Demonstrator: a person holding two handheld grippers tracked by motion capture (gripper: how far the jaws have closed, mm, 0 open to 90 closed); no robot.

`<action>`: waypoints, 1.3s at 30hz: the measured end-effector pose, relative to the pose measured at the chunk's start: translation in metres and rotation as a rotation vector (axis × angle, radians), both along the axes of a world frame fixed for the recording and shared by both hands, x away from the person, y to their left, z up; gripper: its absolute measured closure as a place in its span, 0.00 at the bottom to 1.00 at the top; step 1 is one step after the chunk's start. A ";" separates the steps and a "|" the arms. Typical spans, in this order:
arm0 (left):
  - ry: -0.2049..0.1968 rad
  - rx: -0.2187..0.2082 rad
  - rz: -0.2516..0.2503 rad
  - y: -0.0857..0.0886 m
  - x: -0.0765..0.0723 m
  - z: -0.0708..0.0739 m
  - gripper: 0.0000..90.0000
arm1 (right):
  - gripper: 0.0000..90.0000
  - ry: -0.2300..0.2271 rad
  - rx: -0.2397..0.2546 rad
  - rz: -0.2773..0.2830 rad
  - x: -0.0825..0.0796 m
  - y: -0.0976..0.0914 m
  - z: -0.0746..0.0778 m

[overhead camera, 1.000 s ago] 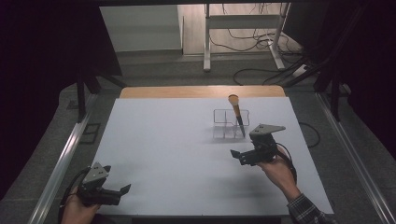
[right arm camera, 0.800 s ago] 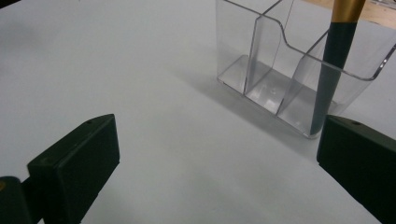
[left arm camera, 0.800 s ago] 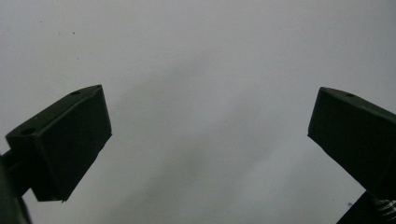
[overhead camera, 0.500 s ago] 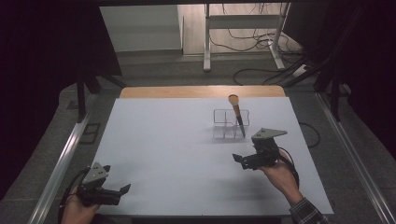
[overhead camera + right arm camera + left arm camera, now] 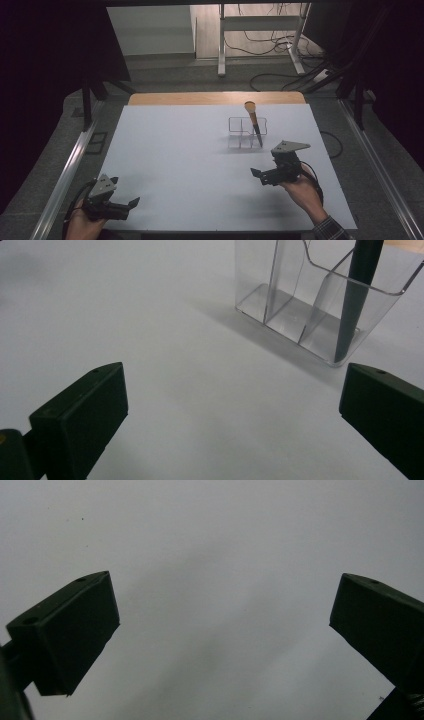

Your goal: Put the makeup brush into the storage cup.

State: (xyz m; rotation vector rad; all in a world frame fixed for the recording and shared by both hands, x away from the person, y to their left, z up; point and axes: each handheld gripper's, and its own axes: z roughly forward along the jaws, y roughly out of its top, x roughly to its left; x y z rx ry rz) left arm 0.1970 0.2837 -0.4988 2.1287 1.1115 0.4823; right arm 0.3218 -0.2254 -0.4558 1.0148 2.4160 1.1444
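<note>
Right gripper (image 5: 256, 175) wide, empty, clear holder (image 5: 247, 133) with spoon (image 5: 253, 121) near, beyond it

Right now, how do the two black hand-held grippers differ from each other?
The right gripper is held near the clear plastic divided holder, which holds a dark-handled tool with an orange end; the left gripper sits at the near left edge of the white table, far from the holder. The right gripper's grey top plate is raised higher. Both have open jaws and hold nothing.

A lab recording bay was suggested: a white worktop (image 5: 190, 165) ringed by black curtains (image 5: 45, 75), cables (image 5: 272, 47) strewn on the floor.
</note>
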 end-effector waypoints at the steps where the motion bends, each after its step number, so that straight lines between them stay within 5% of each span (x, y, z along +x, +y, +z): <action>1: 0.000 0.000 0.000 0.000 0.000 0.000 0.00 | 0.00 0.002 -0.003 -0.001 -0.002 -0.001 0.000; 39: -0.004 0.004 0.002 0.000 0.000 0.000 0.00 | 0.00 0.003 -0.029 -0.034 -0.030 -0.026 -0.003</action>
